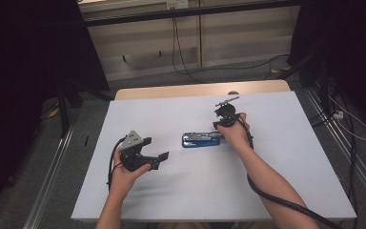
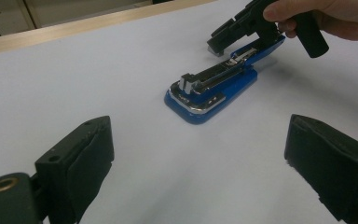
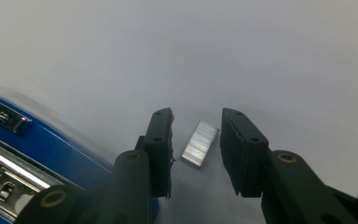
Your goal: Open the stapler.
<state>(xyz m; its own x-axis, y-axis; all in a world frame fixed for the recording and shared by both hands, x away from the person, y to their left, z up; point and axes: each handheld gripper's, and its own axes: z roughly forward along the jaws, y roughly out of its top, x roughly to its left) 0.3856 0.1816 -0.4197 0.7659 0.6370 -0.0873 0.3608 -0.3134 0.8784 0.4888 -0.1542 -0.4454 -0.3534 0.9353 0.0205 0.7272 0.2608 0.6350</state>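
Staple strip [image 3: 199,143], flat on white bench [image 1: 171,191] beside opened blue stapler [image 2: 212,88], between parted right gripper [image 3: 196,140] jaws, likely for reloading; left gripper [image 2: 198,163] released, idle nearby.

White-topped table [image 1: 171,191], wood edge along 12 o'clock side. Blue stapler [image 1: 200,140] lies open near centre. Small strip of staples [image 3: 200,143] flat on surface just beside stapler's hinge end.
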